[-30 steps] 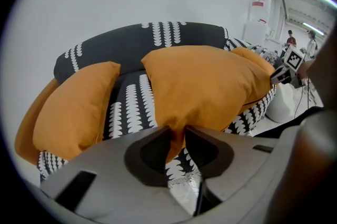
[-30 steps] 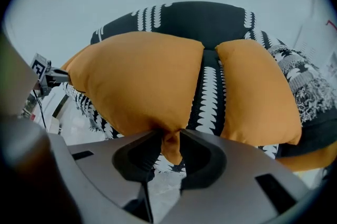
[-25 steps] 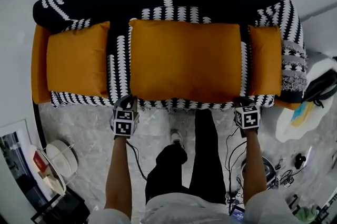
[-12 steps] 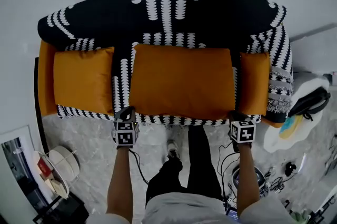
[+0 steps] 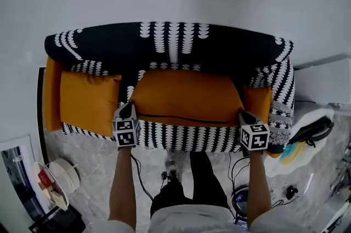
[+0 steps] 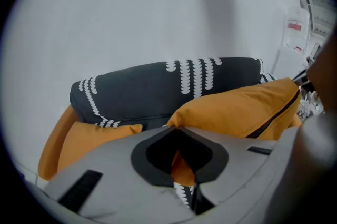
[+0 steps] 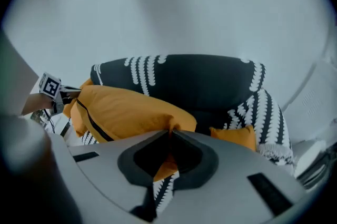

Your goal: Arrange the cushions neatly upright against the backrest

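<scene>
Between the two pairs of jaws, a long orange cushion (image 5: 186, 97) spans the sofa (image 5: 219, 51), its front edge raised. The left gripper (image 5: 127, 112) pinches its left front corner and the right gripper (image 5: 244, 116) its right one. Outside each pair of jaws lie a left small cushion (image 5: 90, 101) and a right small cushion (image 5: 258, 103).

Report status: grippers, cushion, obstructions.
Both shut: left gripper on large cushion, left corner; right gripper on right corner. Front edge raised. Nothing blocking backrest.
</scene>
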`<state>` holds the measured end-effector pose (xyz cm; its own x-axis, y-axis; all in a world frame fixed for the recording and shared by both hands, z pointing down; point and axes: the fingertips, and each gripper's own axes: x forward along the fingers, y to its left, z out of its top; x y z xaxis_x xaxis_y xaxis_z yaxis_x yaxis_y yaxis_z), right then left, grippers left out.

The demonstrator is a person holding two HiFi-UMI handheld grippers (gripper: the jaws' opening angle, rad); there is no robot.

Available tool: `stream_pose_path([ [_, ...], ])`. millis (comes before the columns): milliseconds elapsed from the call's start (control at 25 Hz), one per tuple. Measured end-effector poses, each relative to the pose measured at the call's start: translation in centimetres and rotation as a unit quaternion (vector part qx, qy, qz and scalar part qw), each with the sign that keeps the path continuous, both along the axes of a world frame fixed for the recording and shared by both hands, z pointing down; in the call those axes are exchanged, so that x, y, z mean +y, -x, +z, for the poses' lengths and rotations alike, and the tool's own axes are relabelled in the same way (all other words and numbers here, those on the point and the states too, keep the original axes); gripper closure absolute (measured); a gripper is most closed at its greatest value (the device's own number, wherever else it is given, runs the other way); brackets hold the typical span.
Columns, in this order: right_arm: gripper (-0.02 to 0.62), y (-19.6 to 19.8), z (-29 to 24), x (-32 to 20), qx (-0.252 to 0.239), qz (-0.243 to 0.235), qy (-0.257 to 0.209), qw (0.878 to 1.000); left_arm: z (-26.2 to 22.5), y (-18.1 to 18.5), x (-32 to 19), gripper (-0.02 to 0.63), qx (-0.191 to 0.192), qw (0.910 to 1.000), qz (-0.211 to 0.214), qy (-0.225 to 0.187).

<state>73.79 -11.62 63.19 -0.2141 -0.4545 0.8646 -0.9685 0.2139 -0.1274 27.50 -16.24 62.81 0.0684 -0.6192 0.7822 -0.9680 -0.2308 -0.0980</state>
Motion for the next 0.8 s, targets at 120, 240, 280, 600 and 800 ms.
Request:
stream_pose_path([
  [120,0.574,-0.3,-1.3,-4.3,0.006,-0.012,-0.016,1.0,-0.8,-0.2,-4.0,0.58,0.006,0.9999,-0.013,-0.001],
  [240,0.574,-0.3,-2.0,-8.2,0.01,-0.019,-0.026,0.999,-1.1,-0.2,-7.4,0.58,0.006,0.9995,-0.03,-0.006],
  [280,0.574,-0.4,-2.2,-9.7,0.009,-0.018,-0.029,0.999,-1.2,-0.3,-8.7,0.58,0.007,0.9993,-0.035,-0.009],
  [600,0.573,-1.2,-2.8,-20.6,0.02,-0.011,-0.053,0.998,-2.2,-1.0,-18.2,0.575,-0.028,0.9983,-0.03,-0.04],
  [800,0.574,-1.6,-2.3,-24.3,0.024,-0.007,-0.05,0.998,-2.7,-1.4,-21.6,0.577,-0.012,0.9966,-0.052,-0.063],
])
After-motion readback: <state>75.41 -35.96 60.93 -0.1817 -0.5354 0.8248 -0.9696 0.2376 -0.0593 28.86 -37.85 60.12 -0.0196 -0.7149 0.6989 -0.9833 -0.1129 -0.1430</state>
